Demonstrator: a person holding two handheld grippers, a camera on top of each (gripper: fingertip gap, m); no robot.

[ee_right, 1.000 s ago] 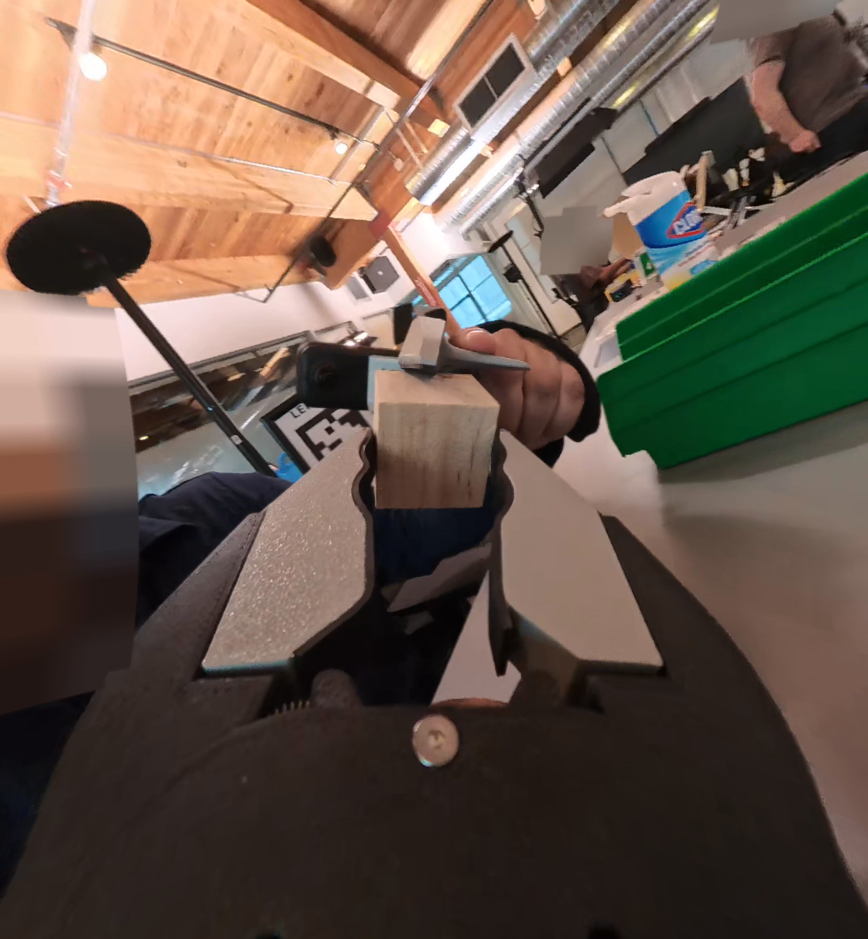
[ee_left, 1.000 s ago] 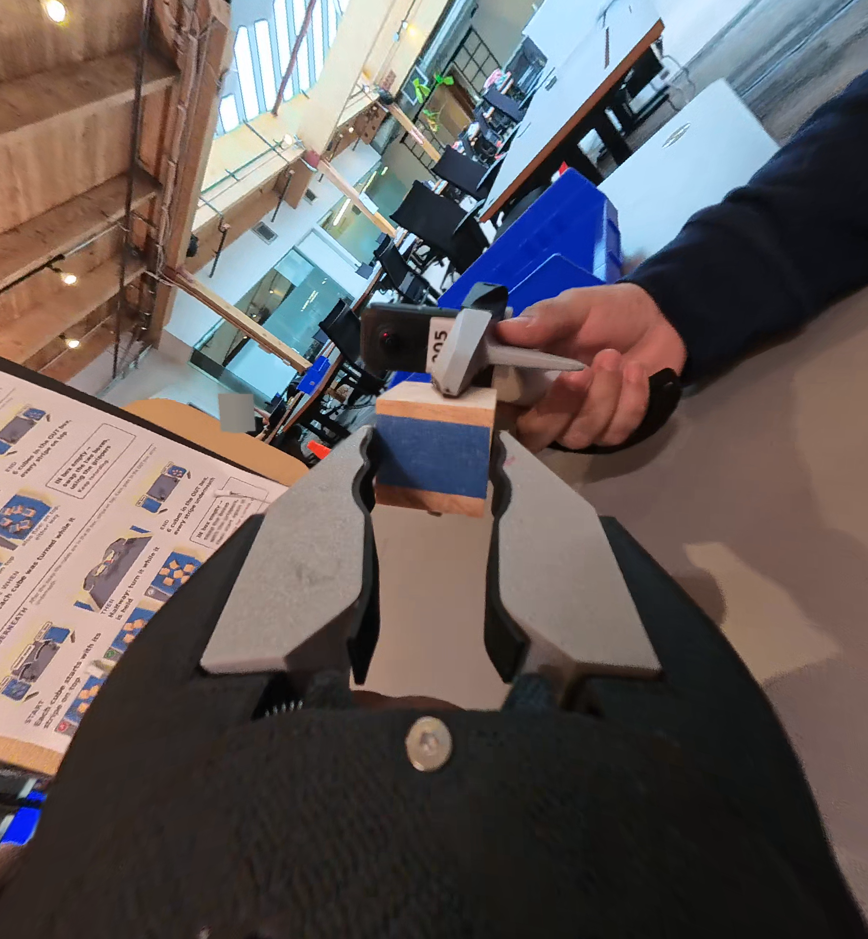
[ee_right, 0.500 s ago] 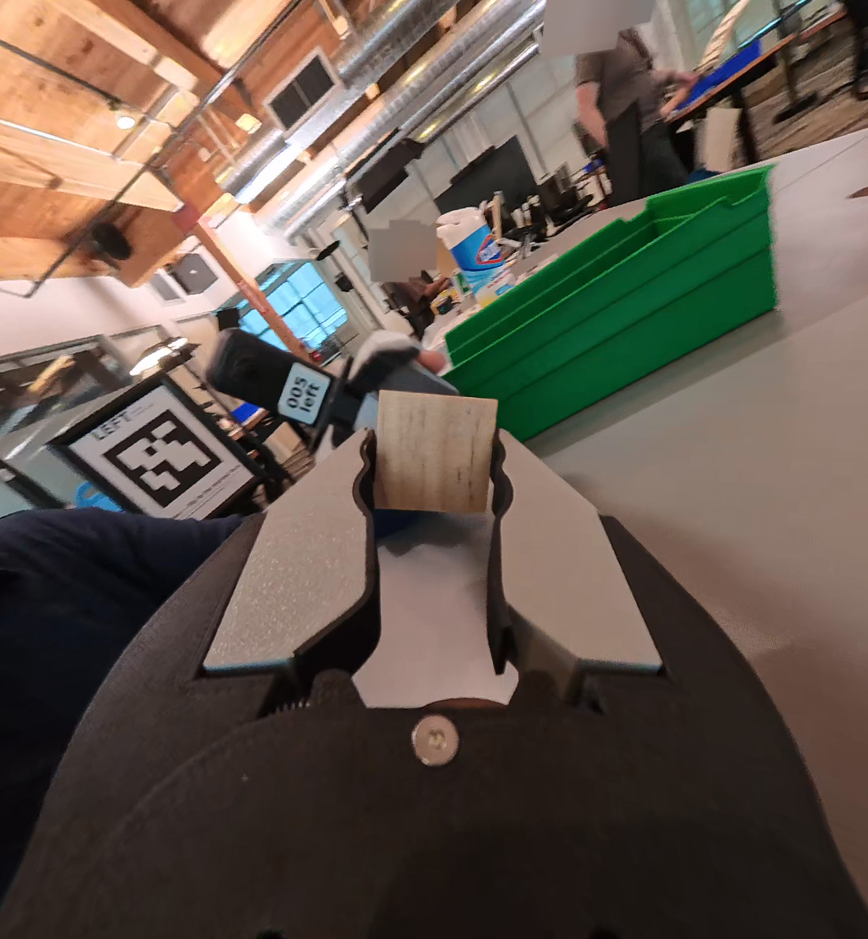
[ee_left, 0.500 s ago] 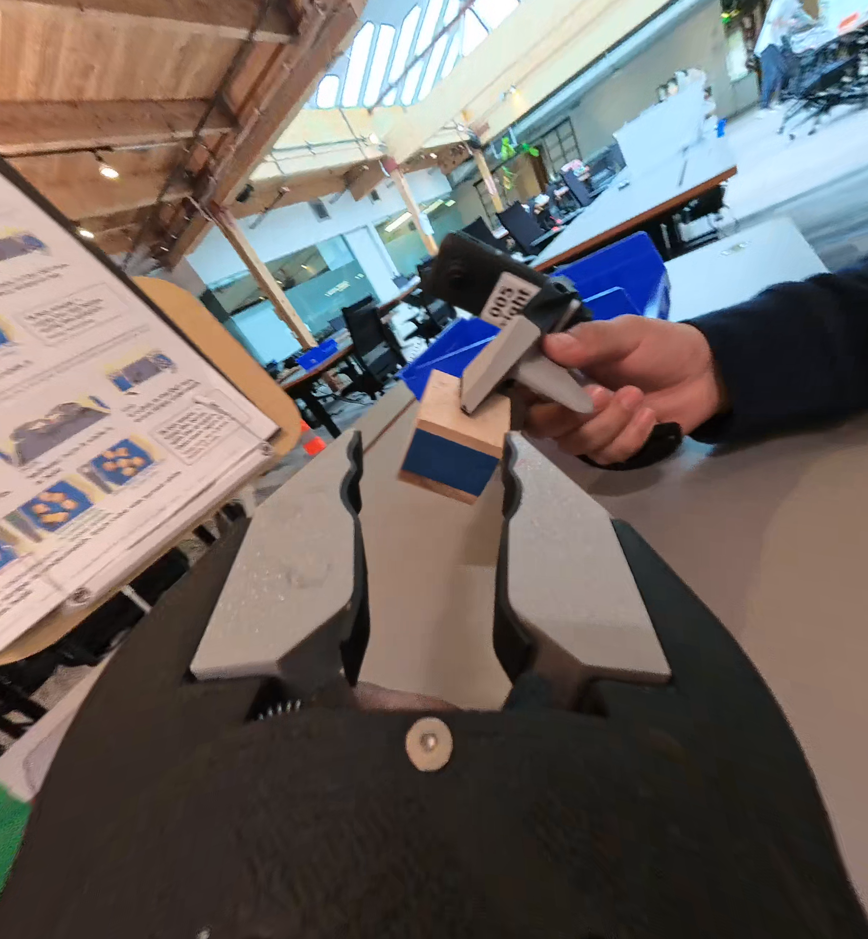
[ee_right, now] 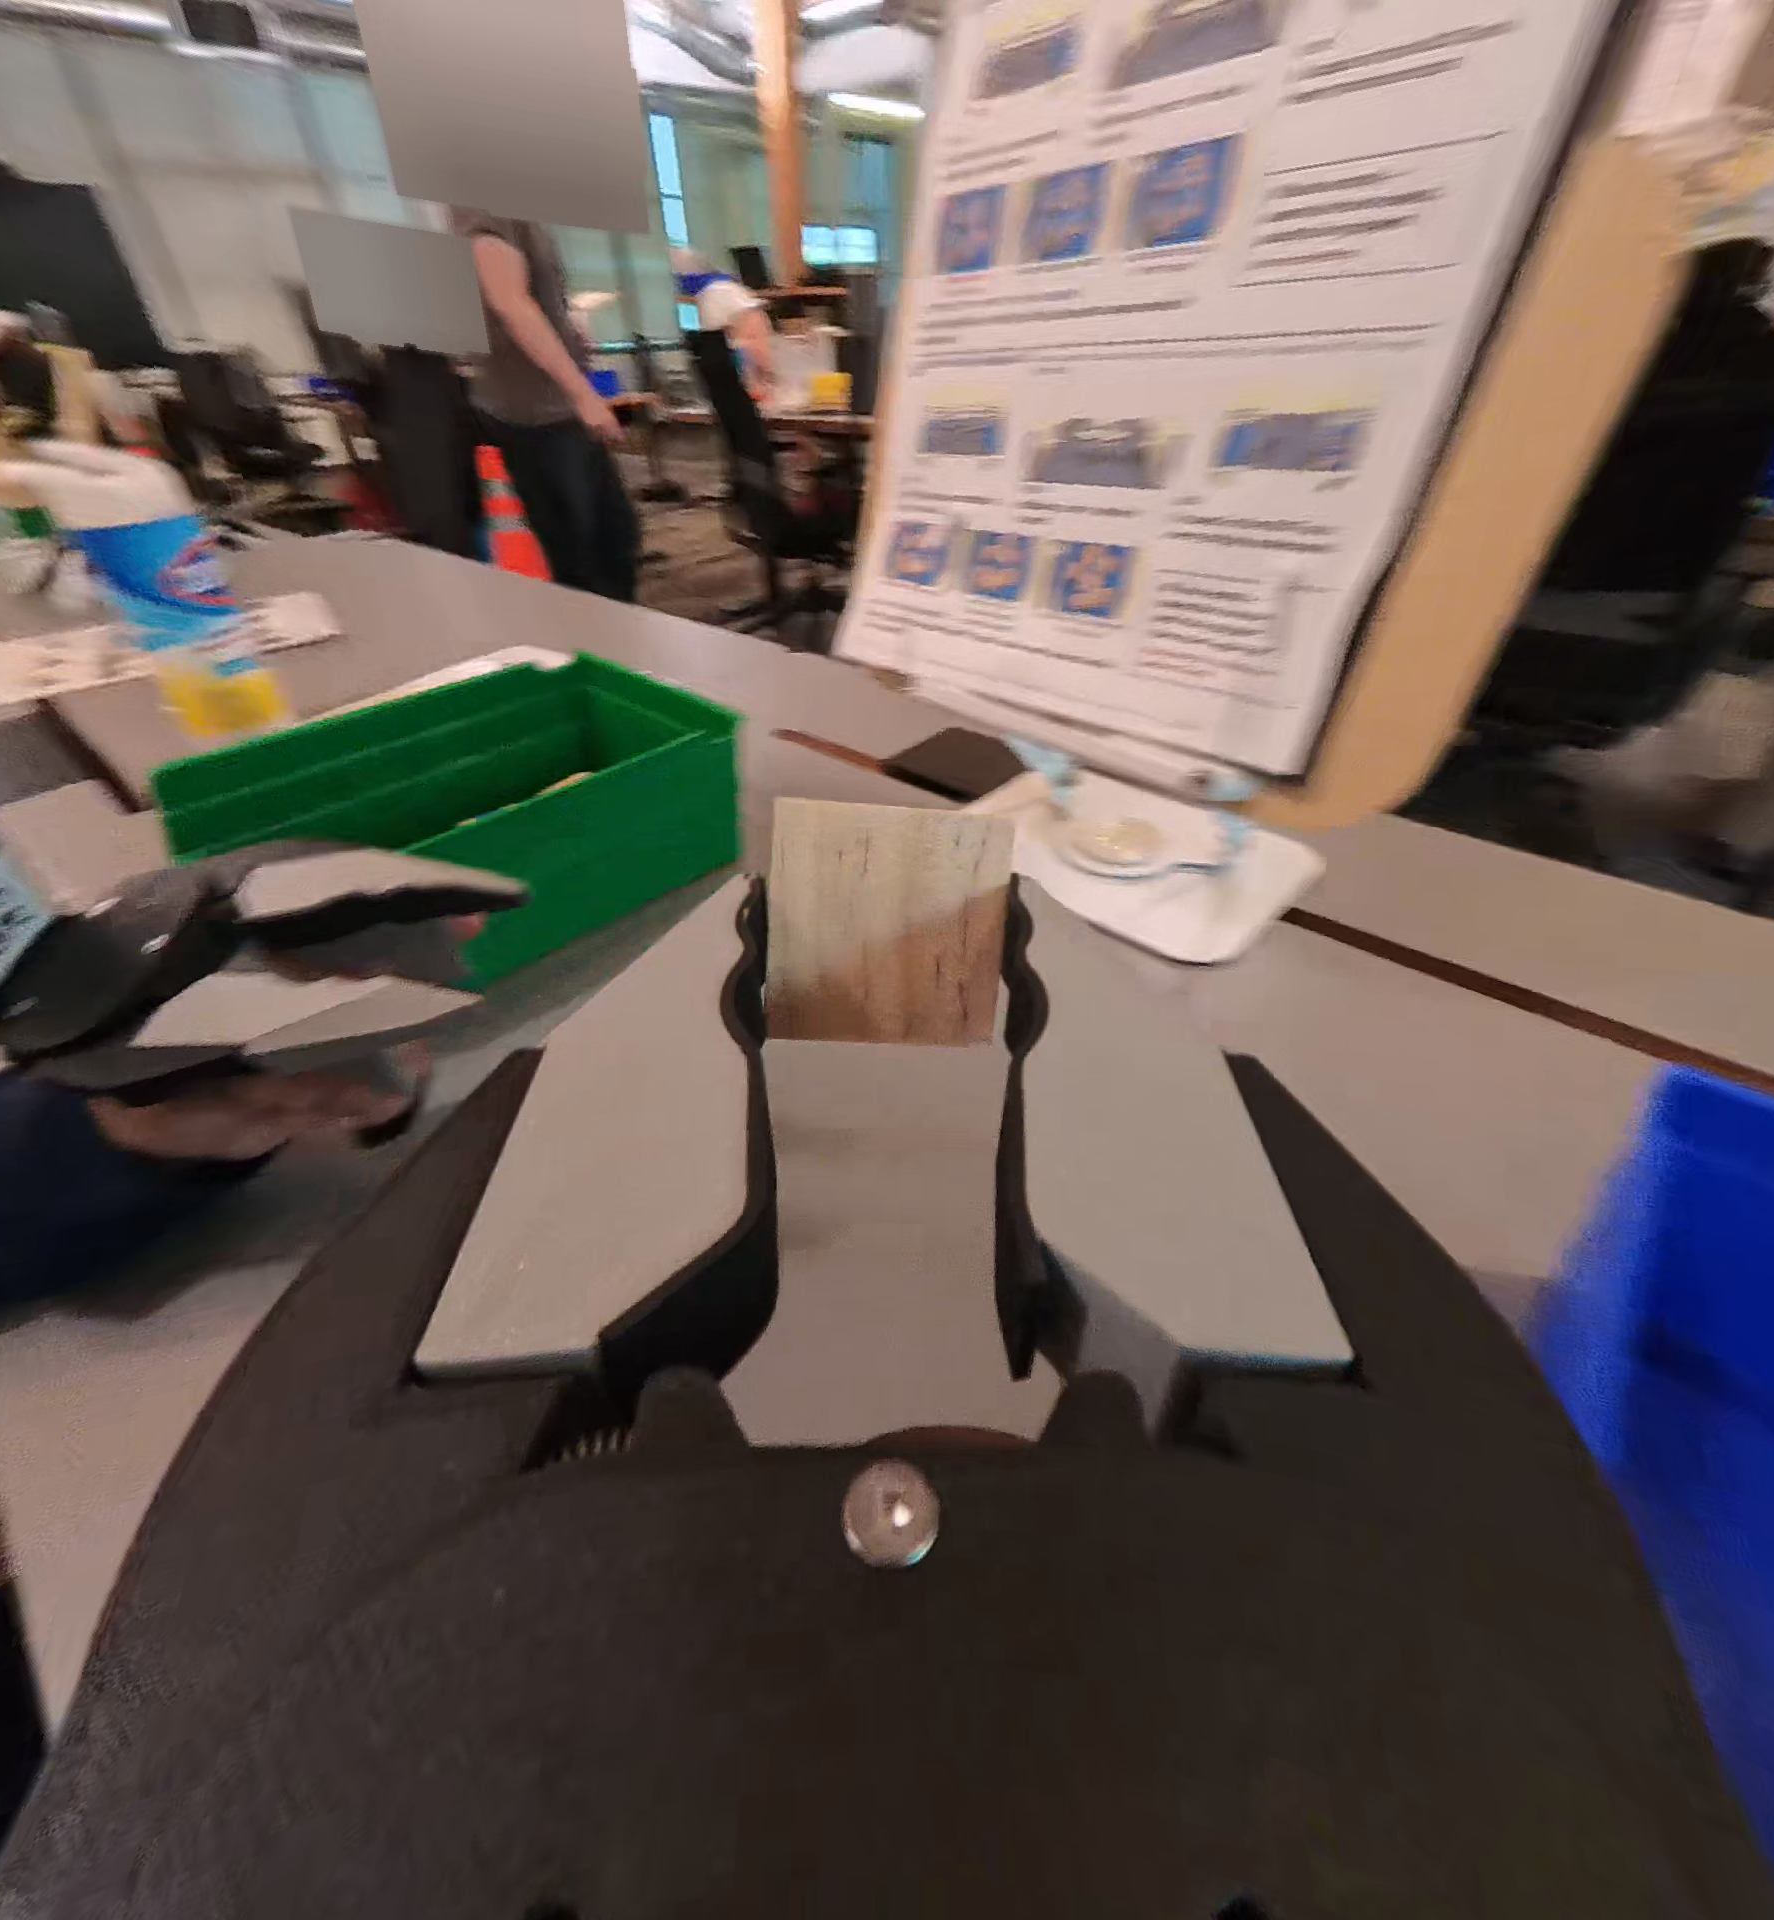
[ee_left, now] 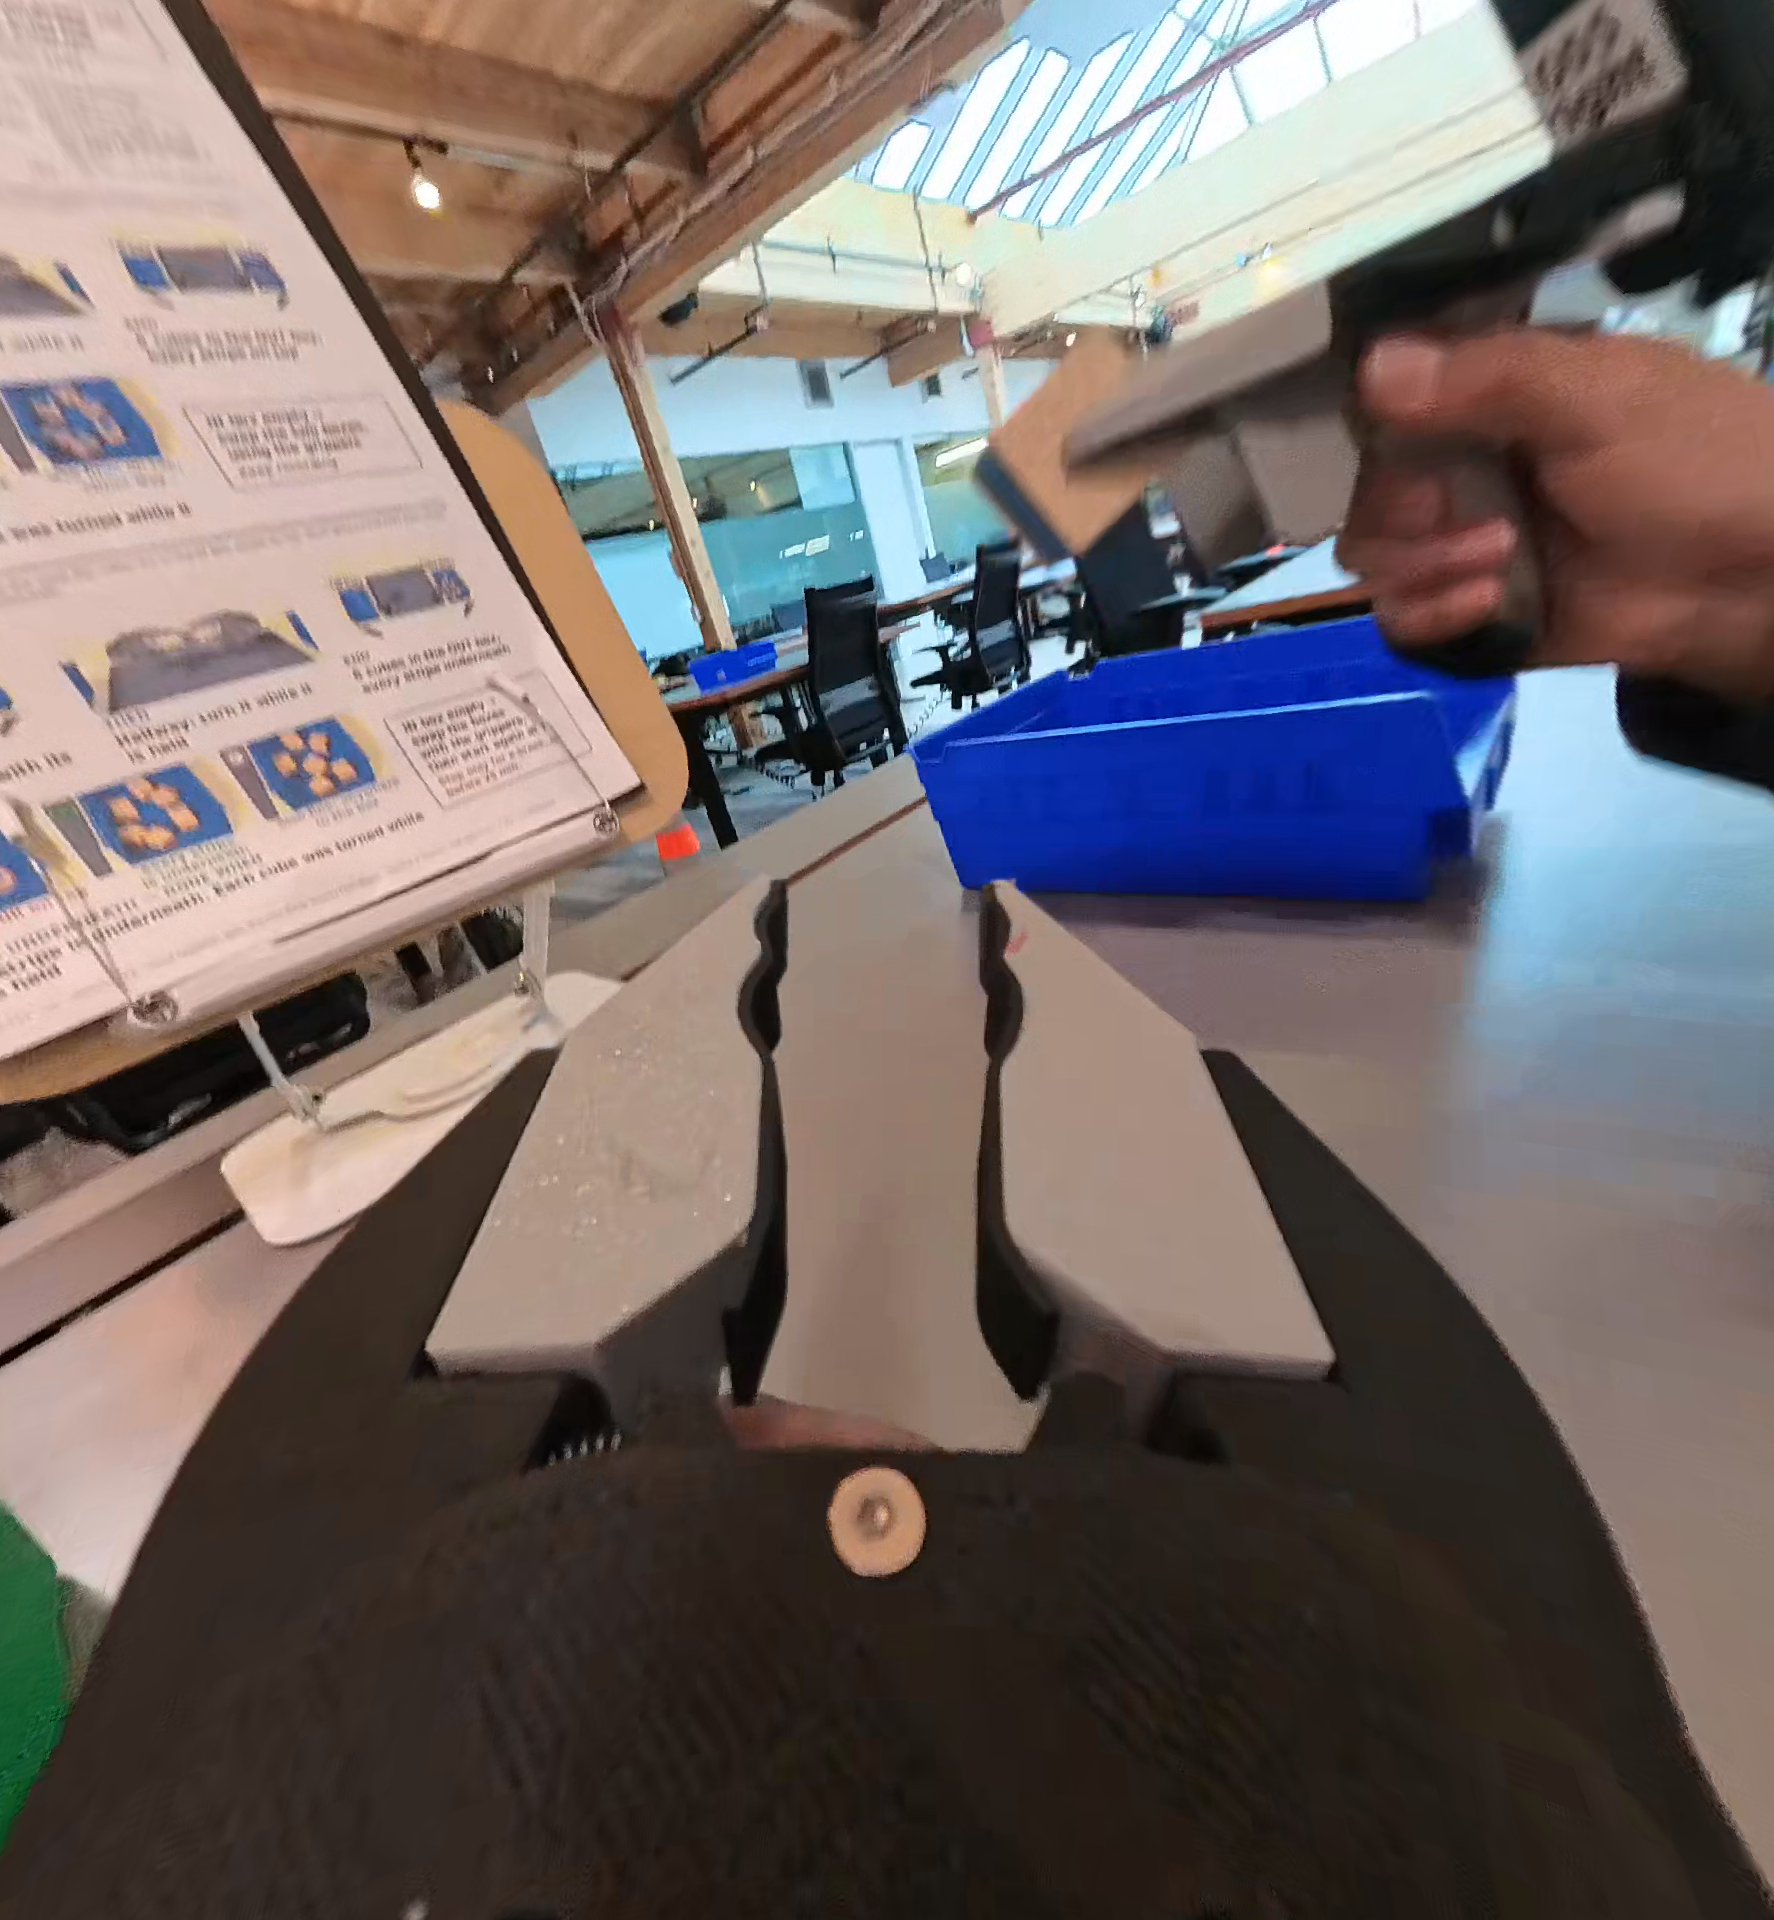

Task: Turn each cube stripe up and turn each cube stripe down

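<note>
My right gripper point(ee_right: 883, 935) is clenched on the wooden cube point(ee_right: 888, 920), pinched betw. the two fingertips, held up above the grey table point(ee_right: 1485, 1039). The face toward my cam is plain wood; can't see the stripe from there. In the left wrist view the same cube point(ee_left: 1054, 473) shows blurred, upper right, w/ a dark blue edge low on its left side, well apart from my left gripper point(ee_left: 878, 956).

Left gripper is released, jaws parted w/ only table betw. them, nothing held. It hangs near the green bin point(ee_right: 467, 790) in the right wrist view.

Writing: an instruction sheet on a clipboard stand point(ee_left: 239, 582) has pics & text, stickers on both grippers, a labelled spray bottle point(ee_right: 166, 582) behind the green bin. Not copying any of it.

Vs 0.5 s ago: the cube was just ahead of my left fingertips, now it's lifted up & off to the right. Blue bin point(ee_left: 1226, 790) now in plain view ahead of the left tips.
</note>
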